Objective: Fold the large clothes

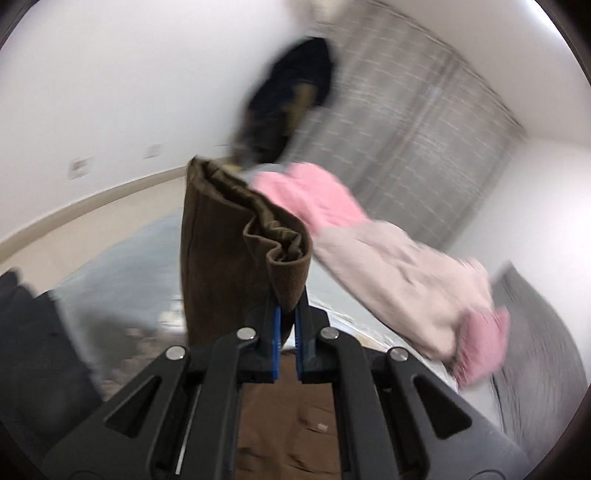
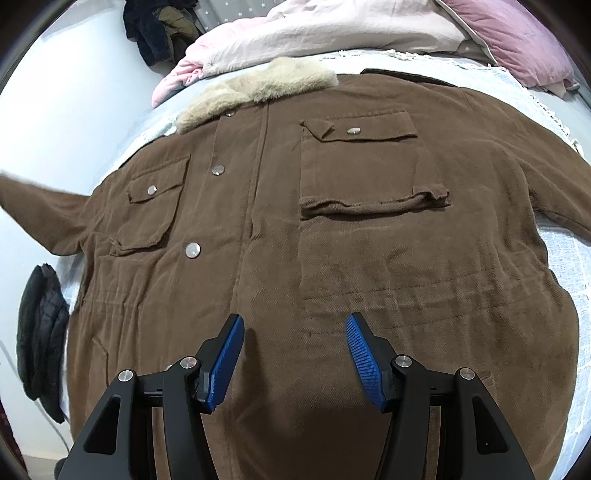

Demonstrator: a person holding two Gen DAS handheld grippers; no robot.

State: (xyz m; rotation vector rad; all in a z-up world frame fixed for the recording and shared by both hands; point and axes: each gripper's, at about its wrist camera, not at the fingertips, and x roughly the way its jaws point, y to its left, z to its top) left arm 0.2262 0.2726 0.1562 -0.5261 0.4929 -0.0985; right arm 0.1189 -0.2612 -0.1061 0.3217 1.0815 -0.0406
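Observation:
A large brown jacket [image 2: 332,229] with a beige fur collar [image 2: 258,88] lies front-up and spread across the bed, snaps and flap pockets showing. My right gripper [image 2: 295,332] hovers open over its lower front, blue pads apart with nothing between them. In the left wrist view my left gripper [image 1: 288,314] is shut on the cuff of the jacket's brown sleeve [image 1: 236,236], which is lifted off the bed and stands up in front of the camera. That lifted sleeve [image 2: 40,210] shows blurred at the left edge of the right wrist view.
A pink and cream duvet [image 2: 317,37] and a mauve pillow [image 2: 517,40] are heaped at the head of the bed. Dark clothes [image 2: 159,26] lie beyond them. A black padded garment [image 2: 40,339] hangs off the bed's left side. A grey curtain [image 1: 417,122] covers the far wall.

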